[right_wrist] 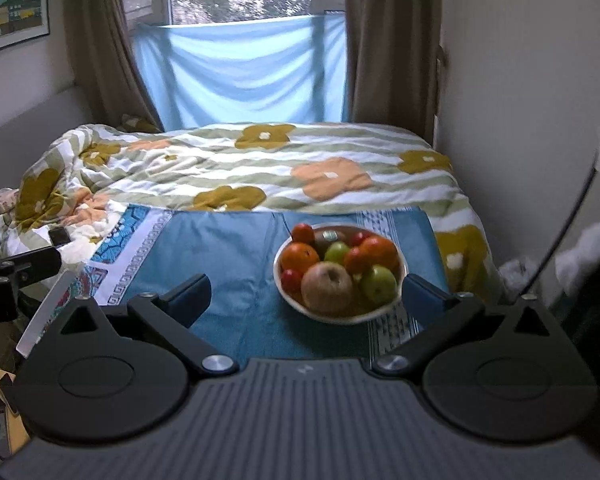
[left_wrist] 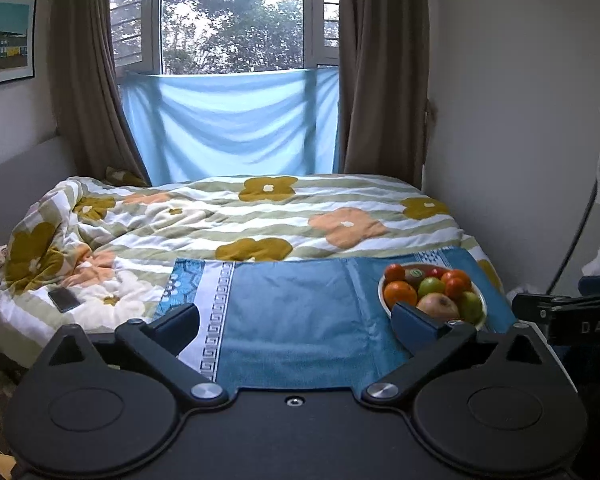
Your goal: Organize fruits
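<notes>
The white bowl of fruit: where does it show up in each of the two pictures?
Left wrist view: the white bowl of mixed fruit sits lower right, partly behind one jaw.
Right wrist view: the bowl sits just right of centre, between the open jaws.
Shared landmark: the blue patterned cloth beneath it.

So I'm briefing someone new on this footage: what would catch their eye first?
Probably the white bowl heaped with oranges, apples and small red fruit, on the blue cloth at the near end of the bed. Behind it spreads the flowered duvet, then a light blue sheet hung under the window. Both the left gripper and the right gripper are open.
</notes>
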`<state>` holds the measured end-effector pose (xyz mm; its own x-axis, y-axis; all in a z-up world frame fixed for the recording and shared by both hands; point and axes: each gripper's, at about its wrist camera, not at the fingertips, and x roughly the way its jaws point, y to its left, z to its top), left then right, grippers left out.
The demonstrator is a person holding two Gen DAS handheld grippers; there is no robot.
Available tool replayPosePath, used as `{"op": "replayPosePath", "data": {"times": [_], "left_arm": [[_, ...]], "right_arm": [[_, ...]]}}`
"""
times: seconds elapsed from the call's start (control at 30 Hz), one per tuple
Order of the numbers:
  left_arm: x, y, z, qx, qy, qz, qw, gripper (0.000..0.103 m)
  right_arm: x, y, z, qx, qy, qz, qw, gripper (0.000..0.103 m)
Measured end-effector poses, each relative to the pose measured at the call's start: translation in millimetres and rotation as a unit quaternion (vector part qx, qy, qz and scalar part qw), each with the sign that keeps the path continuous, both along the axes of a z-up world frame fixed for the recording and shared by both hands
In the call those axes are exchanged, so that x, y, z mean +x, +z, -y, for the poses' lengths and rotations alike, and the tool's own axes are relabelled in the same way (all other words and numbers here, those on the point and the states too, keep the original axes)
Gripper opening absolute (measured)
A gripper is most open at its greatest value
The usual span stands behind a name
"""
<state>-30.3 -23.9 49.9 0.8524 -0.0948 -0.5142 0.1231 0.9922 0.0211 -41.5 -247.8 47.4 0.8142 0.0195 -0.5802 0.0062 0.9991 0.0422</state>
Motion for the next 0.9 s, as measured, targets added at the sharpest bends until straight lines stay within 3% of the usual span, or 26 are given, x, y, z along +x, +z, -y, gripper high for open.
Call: {"op": "replayPosePath", "data": {"times": [0.9], "left_arm": [[-17,-5,-2,0.006,-0.007,-0.009,0.9999,0.103]], "right_arm": [[-20,-7,-3,0.008,-0.024,-0.023,0.999,0.103]]}}
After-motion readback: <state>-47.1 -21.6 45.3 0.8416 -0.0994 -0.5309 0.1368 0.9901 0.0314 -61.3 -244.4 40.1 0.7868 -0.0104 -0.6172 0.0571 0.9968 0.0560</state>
